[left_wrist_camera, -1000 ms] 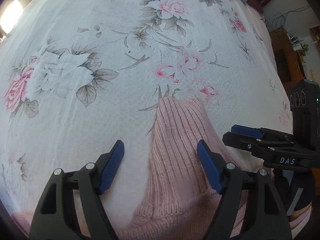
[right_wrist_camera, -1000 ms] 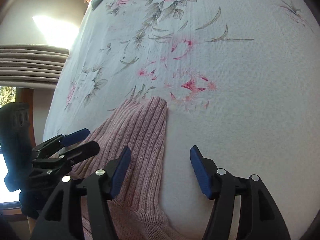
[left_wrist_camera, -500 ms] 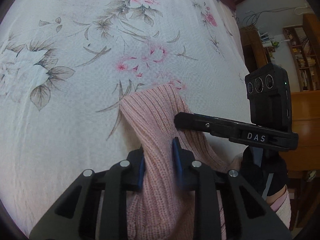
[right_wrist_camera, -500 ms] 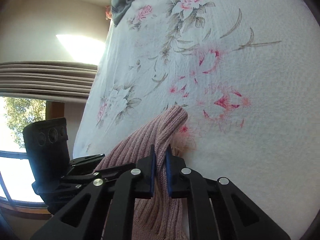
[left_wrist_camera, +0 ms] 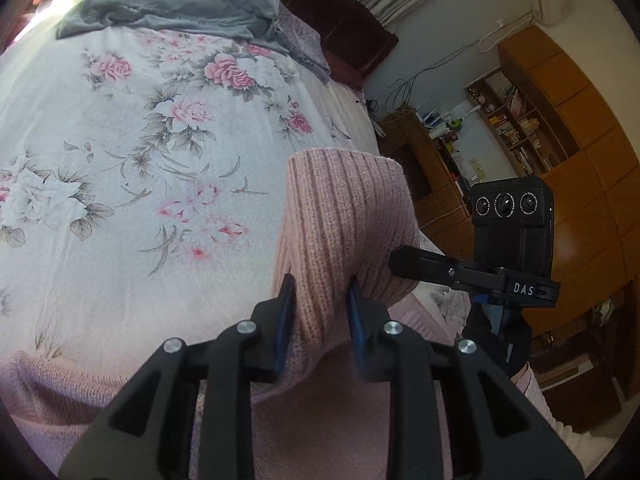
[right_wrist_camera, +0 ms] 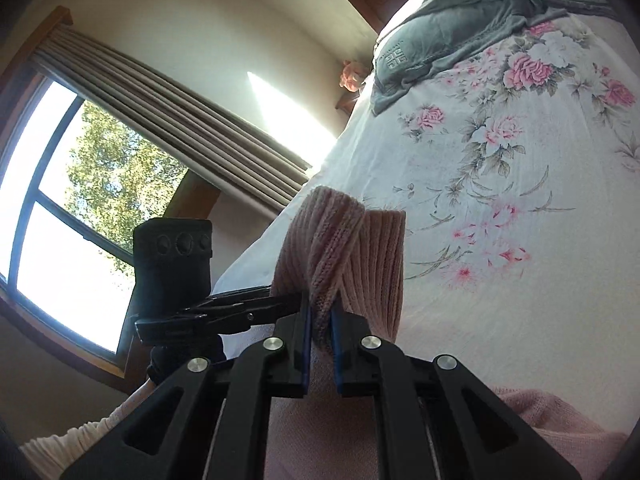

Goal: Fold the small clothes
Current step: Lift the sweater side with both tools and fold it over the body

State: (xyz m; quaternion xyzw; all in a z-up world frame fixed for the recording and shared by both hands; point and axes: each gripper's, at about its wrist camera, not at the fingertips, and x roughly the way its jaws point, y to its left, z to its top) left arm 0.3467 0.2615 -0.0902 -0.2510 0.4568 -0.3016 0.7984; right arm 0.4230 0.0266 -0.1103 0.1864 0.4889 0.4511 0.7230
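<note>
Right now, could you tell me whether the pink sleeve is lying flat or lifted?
Lifted. The pink sleeve stands above the bedsheet, pinched by the left gripper and right gripper.

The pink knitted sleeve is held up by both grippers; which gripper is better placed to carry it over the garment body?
Probably the left gripper: it clamps the sleeve squarely, while the right gripper pinches one edge.

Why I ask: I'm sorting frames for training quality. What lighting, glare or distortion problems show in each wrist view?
Left wrist view: strong fisheye bending of the bed sheet and dark corners; the pink knit sleeve is evenly lit, with the far pillow overexposed along its top. Right wrist view: the window is blown out, a sunlit patch glares on the wall, and the left gripper shows as a backlit silhouette.
</note>
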